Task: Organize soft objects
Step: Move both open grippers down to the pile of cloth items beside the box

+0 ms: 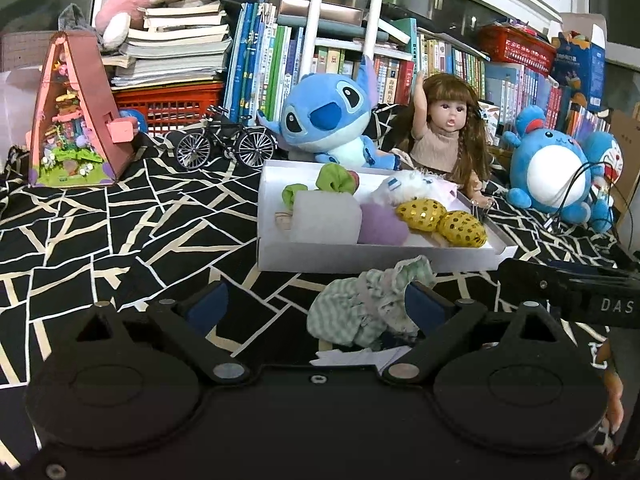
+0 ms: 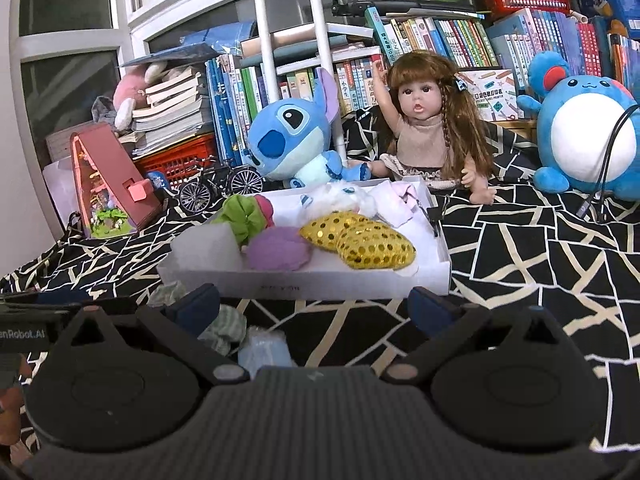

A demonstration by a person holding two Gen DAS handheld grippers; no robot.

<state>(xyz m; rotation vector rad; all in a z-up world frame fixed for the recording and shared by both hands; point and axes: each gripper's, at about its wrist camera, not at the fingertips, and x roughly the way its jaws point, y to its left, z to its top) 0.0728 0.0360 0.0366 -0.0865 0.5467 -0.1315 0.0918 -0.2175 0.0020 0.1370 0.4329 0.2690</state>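
Left wrist view: left claw released, its jaws wide apart, green striped cloth lying between them against the right pad; white box of soft toys at twelve o'clock on the desk; right wrist view: right claw likewise released, box straight ahead.

We read "DAS" in pale letters on black gripper body at right edge of left wrist view. We read "enRobot.AI", cut off, on black gripper body at left edge of right wrist view. Book spines carry print too small for us.
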